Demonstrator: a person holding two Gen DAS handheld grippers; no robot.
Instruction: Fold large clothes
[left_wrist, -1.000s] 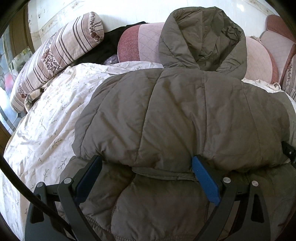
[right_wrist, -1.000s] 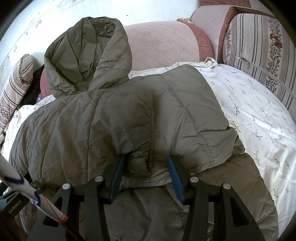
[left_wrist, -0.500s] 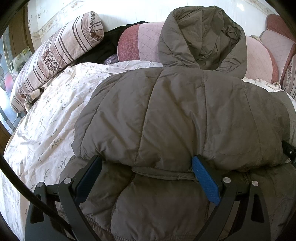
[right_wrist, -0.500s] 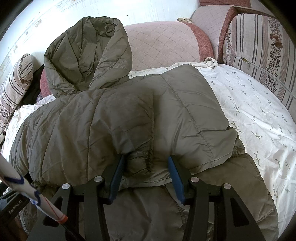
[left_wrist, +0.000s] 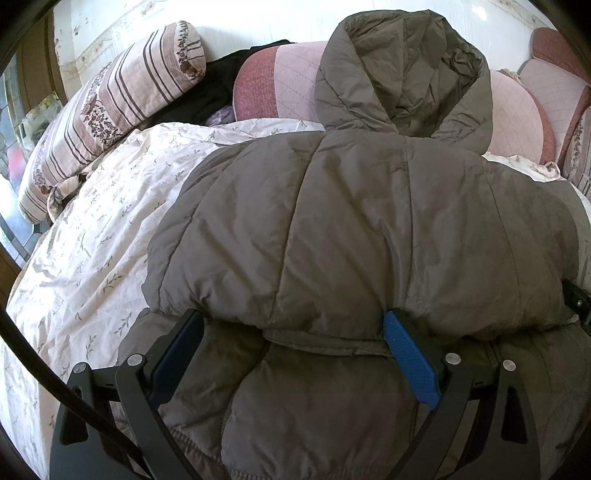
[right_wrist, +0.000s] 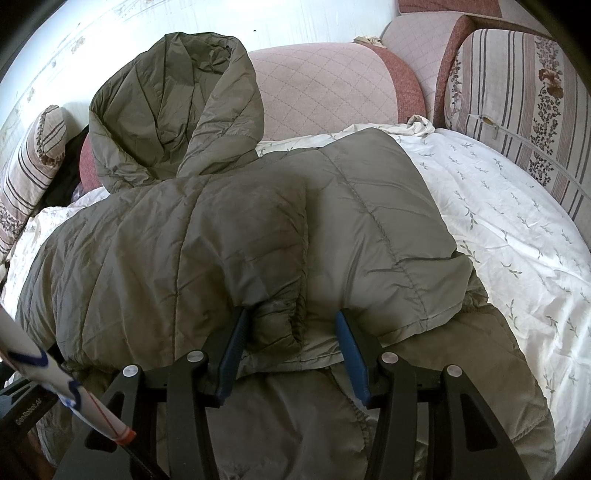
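An olive-grey puffer jacket (left_wrist: 351, 229) lies on the bed, its upper part folded over its lower part, its hood (left_wrist: 402, 74) propped against the cushions. It also shows in the right wrist view (right_wrist: 221, 240). My left gripper (left_wrist: 291, 332) is open wide, its blue pads on either side of the folded edge. My right gripper (right_wrist: 291, 332) is open with a bunched cuff of the jacket (right_wrist: 277, 325) between its fingers, further right on the same edge.
The white floral bedsheet (left_wrist: 92, 240) spreads left and right (right_wrist: 517, 229) of the jacket. A striped bolster (left_wrist: 110, 107) lies at the far left, pink cushions (right_wrist: 325, 92) along the back, a striped cushion (right_wrist: 517, 99) at the right. A white pole (right_wrist: 55, 391) crosses the lower left.
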